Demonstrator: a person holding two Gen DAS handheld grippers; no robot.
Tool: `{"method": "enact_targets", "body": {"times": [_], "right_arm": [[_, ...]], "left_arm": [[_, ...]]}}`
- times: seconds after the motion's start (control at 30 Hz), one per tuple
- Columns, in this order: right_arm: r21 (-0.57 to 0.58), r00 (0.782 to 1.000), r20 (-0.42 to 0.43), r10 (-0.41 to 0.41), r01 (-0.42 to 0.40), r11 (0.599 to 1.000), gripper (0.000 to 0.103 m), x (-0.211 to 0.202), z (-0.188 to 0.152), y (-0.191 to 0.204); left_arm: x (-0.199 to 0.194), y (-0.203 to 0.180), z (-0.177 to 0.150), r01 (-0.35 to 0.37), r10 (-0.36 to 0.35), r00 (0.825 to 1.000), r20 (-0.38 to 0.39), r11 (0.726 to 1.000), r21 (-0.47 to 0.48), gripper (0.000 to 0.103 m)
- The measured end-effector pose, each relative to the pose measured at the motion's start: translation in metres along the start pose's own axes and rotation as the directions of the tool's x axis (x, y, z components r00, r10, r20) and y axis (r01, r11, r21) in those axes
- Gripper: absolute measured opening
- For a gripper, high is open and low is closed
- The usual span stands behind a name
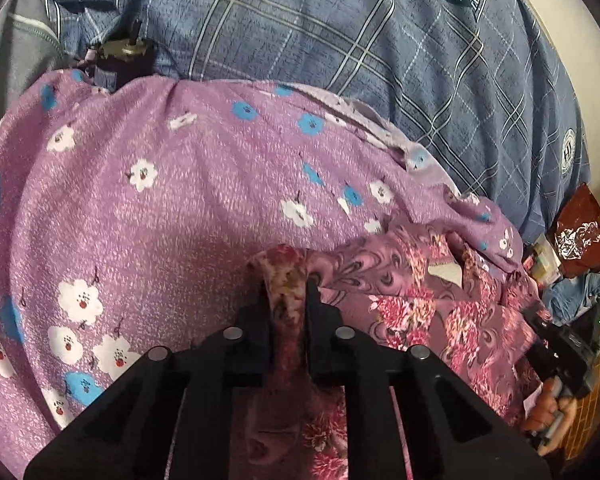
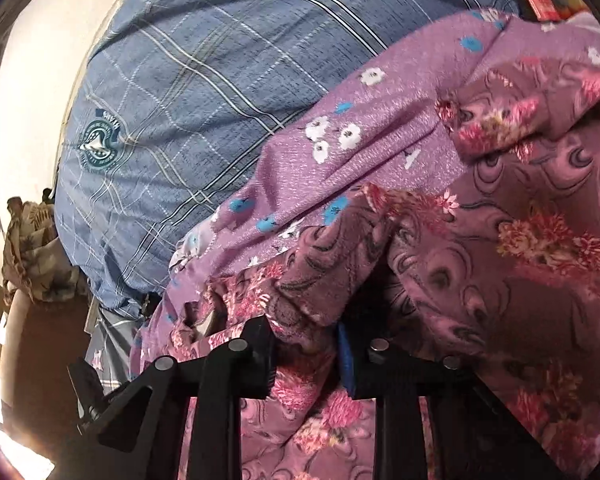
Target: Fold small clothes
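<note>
A small maroon garment with pink flowers [image 1: 428, 304] lies crumpled on a purple cloth printed with white and blue flowers [image 1: 172, 200]. My left gripper [image 1: 288, 284] is shut on a bunched edge of the maroon garment, which sticks up between its black fingers. In the right wrist view the same maroon garment [image 2: 500, 248] fills the right side, and my right gripper [image 2: 306, 320] is shut on a thick fold of it; the fabric drapes over and hides the fingertips. The right gripper's body and the hand holding it [image 1: 556, 364] show at the left wrist view's right edge.
A blue plaid bedsheet with round emblems [image 1: 340, 32] lies under and behind the purple cloth. Grey fabric [image 1: 12, 56] sits at the far left. Cluttered items and a brown bag [image 1: 580, 232] are off the bed's right side. A patterned cloth [image 2: 36, 240] hangs by a bright wall.
</note>
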State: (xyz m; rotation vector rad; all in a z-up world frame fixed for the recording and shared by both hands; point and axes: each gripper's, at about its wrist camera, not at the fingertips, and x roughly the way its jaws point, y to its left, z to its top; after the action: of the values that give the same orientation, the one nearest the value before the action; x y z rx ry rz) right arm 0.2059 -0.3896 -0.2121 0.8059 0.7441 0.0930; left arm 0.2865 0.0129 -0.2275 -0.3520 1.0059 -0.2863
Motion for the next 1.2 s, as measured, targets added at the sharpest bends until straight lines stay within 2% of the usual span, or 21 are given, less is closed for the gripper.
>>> {"method": "enact_targets", "body": {"times": [0.07, 0.17, 0.2, 0.23, 0.3, 0.33, 0.4, 0.43, 0.47, 0.5, 0.6, 0.7, 0.8, 0.87, 1.0, 1.03, 1.07, 1.13, 1.17, 1.2], "right_arm": [[-0.007, 0.999, 0.025, 0.032, -0.032, 0.999, 0.021, -0.018, -0.002, 0.014], [-0.012, 0.998, 0.051, 0.031, -0.031, 0.999, 0.022, -0.055, -0.006, 0.047], [-0.021, 0.996, 0.073, 0.045, -0.043, 0.999, 0.028, -0.07, -0.011, 0.06], [-0.019, 0.996, 0.092, 0.004, -0.003, 1.0, 0.032, -0.084, -0.016, 0.073], [0.027, 0.985, 0.087, -0.151, 0.149, 0.988, 0.072, -0.099, -0.024, 0.088], [0.07, 0.98, 0.103, -0.172, 0.165, 0.984, 0.075, -0.109, -0.027, 0.092], [0.077, 0.975, 0.176, -0.132, 0.12, 0.99, 0.076, -0.13, -0.029, 0.098], [0.059, 0.967, 0.21, -0.144, 0.134, 0.989, 0.078, -0.134, -0.028, 0.102], [0.018, 0.951, 0.253, -0.178, 0.18, 0.984, 0.083, -0.137, -0.028, 0.107], [-0.018, 0.941, 0.262, -0.212, 0.225, 0.974, 0.087, -0.134, -0.028, 0.109], [-0.147, 0.943, 0.219, -0.251, 0.286, 0.947, 0.086, -0.114, -0.026, 0.102], [-0.227, 0.943, 0.155, -0.294, 0.324, 0.918, 0.079, -0.102, -0.023, 0.08], [-0.315, 0.938, 0.182, -0.295, 0.339, 0.886, 0.08, -0.111, -0.031, 0.072], [-0.43, 0.946, 0.192, -0.259, 0.319, 0.845, 0.081, -0.115, -0.042, 0.084], [-0.688, 0.953, 0.133, -0.274, 0.287, 0.667, 0.086, -0.086, -0.071, 0.117], [-0.742, 0.949, 0.116, -0.294, 0.28, 0.61, 0.086, -0.072, -0.078, 0.122], [-0.789, 0.936, 0.124, -0.33, 0.295, 0.54, 0.086, -0.056, -0.084, 0.125], [-0.832, 0.911, 0.143, -0.388, 0.323, 0.451, 0.085, -0.029, -0.089, 0.124], [-0.848, 0.903, 0.125, -0.412, 0.313, 0.428, 0.082, -0.014, -0.088, 0.12], [-0.857, 0.892, 0.091, -0.443, 0.297, 0.422, 0.068, 0.001, -0.085, 0.113]], "left_arm": [[-0.007, -0.004, 0.001, -0.013, 0.012, 0.999, 0.041, 1.0, 0.022, 0.009], [-0.017, -0.006, 0.006, -0.003, 0.0, 0.996, 0.089, 1.0, 0.027, 0.009], [-0.019, -0.005, 0.007, -0.005, 0.002, 0.995, 0.095, 1.0, 0.022, 0.009], [-0.019, -0.002, 0.009, -0.017, 0.016, 0.995, 0.097, 1.0, 0.011, 0.008], [-0.018, 0.004, 0.009, -0.038, 0.038, 0.995, 0.092, 0.999, -0.011, 0.008], [-0.016, 0.007, 0.009, -0.04, 0.042, 0.995, 0.09, 0.999, -0.02, 0.008], [-0.017, 0.007, 0.009, -0.039, 0.041, 0.995, 0.095, 0.999, -0.022, 0.008], [-0.018, 0.005, 0.008, -0.057, 0.058, 0.992, 0.111, 0.998, -0.014, 0.008], [-0.02, 0.004, 0.009, -0.075, 0.075, 0.989, 0.127, 0.997, -0.004, 0.008], [-0.021, 0.004, 0.009, -0.089, 0.088, 0.986, 0.142, 0.996, 0.001, 0.007], [-0.023, 0.009, 0.012, -0.092, 0.093, 0.984, 0.149, 0.996, -0.018, 0.007], [-0.02, 0.014, 0.014, -0.083, 0.086, 0.989, 0.124, 0.996, -0.023, 0.007], [-0.019, 0.01, 0.013, -0.092, 0.092, 0.989, 0.118, 0.996, -0.009, 0.007], [-0.017, 0.011, 0.013, -0.093, 0.094, 0.989, 0.111, 0.996, -0.014, 0.007], [-0.01, 0.013, 0.011, -0.107, 0.108, 0.99, 0.091, 0.994, -0.023, 0.007], [-0.009, 0.013, 0.011, -0.109, 0.111, 0.99, 0.088, 0.994, -0.027, 0.007], [-0.008, 0.013, 0.011, -0.109, 0.111, 0.99, 0.087, 0.994, -0.028, 0.007], [-0.008, 0.013, 0.011, -0.112, 0.114, 0.99, 0.086, 0.993, -0.026, 0.007], [-0.008, 0.013, 0.011, -0.113, 0.115, 0.99, 0.086, 0.993, -0.026, 0.007], [-0.008, 0.014, 0.011, -0.113, 0.115, 0.99, 0.084, 0.993, -0.026, 0.007]]}}
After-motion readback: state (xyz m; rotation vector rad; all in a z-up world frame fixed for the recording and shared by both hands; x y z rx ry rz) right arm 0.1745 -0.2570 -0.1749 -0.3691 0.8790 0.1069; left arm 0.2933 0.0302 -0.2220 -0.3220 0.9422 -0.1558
